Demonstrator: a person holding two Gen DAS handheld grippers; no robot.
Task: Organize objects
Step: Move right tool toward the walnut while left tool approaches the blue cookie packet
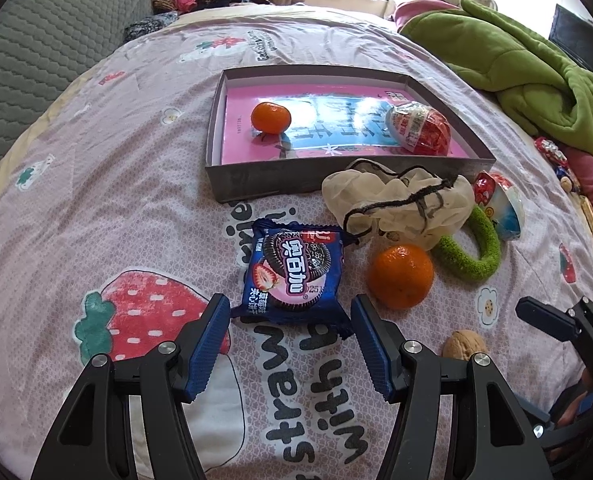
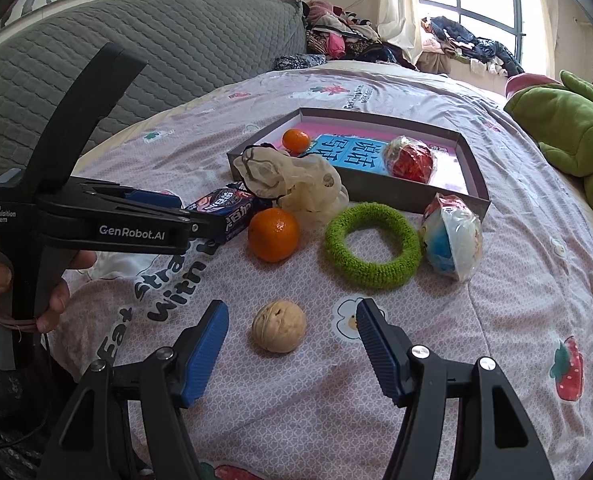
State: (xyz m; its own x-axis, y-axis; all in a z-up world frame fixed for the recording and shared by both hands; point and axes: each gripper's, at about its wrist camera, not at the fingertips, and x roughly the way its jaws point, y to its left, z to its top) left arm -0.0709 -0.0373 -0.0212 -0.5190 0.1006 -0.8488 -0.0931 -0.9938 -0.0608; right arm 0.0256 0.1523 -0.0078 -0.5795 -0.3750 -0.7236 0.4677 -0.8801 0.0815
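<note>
Left wrist view: left gripper (image 1: pixel 290 316) fingers apart, straddling the near end of the cookie packet (image 1: pixel 294 274) on the bedspread (image 1: pixel 96 184); pad contact cannot be told. Box (image 1: pixel 256 178) holds a tangerine (image 1: pixel 271 117).

Right wrist view: right gripper (image 2: pixel 292 322) fingers apart around the walnut (image 2: pixel 279 325), not touching.

Bedsheet (image 1: pixel 96 200): pale lilac, red strawberry prints, black lettering. Box (image 1: pixel 272 178): grey walls, pink and light-blue liner. Both tangerines (image 1: pixel 400 276) (image 1: pixel 271 118): orange. Ring (image 2: pixel 372 246): fuzzy green. Biscuit packet (image 1: pixel 294 276): dark blue, pink and white. Walnut (image 2: pixel 279 331): tan. Gripper pads (image 2: pixel 206 356): ribbed blue.
</note>
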